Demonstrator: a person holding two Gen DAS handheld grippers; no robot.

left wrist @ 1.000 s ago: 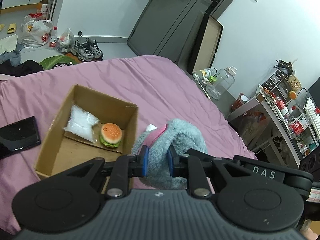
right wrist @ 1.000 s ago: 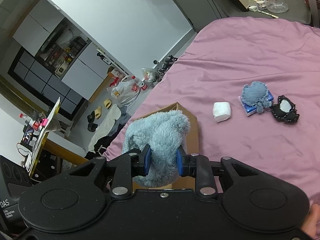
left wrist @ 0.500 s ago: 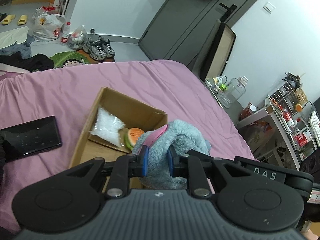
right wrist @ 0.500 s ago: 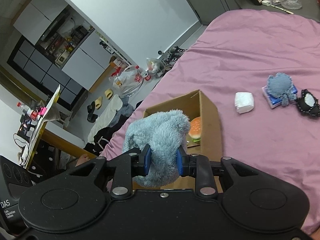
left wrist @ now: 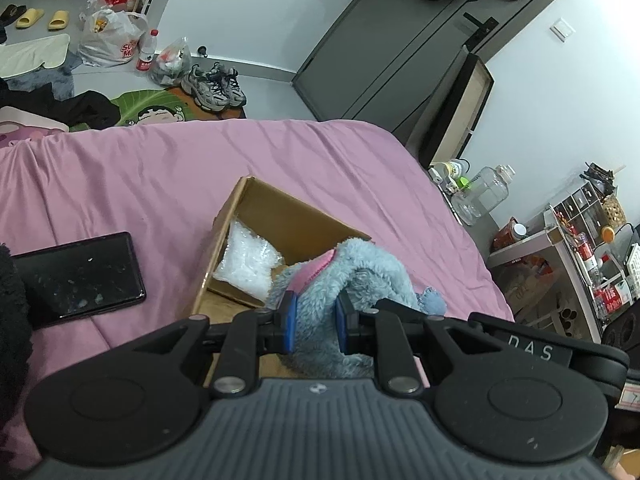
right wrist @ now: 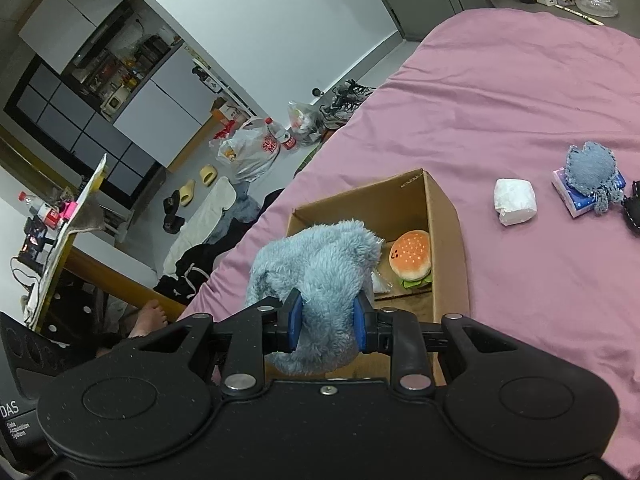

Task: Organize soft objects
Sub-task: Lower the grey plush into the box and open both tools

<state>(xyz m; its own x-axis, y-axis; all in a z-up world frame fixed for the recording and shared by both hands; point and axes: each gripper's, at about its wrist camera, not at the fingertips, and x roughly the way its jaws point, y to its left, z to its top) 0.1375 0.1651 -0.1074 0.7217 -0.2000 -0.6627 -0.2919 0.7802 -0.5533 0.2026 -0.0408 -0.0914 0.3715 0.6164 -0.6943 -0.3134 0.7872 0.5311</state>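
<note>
Holding blue plush (left wrist: 352, 280) over cardboard box (right wrist: 444, 208), both grippers clamped on it.
Left gripper (left wrist: 314, 322) and right gripper (right wrist: 326, 322) pinch fluff; I judge it light, squashy, grabbable anywhere.

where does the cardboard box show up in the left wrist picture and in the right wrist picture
Left wrist: the cardboard box sits at centre, just beyond the left gripper, partly hidden by the blue plush toy.
Right wrist: the box is at centre, right of the plush; the burger toy lies inside.
Shared landmark: the grey sneakers on the floor.
</note>
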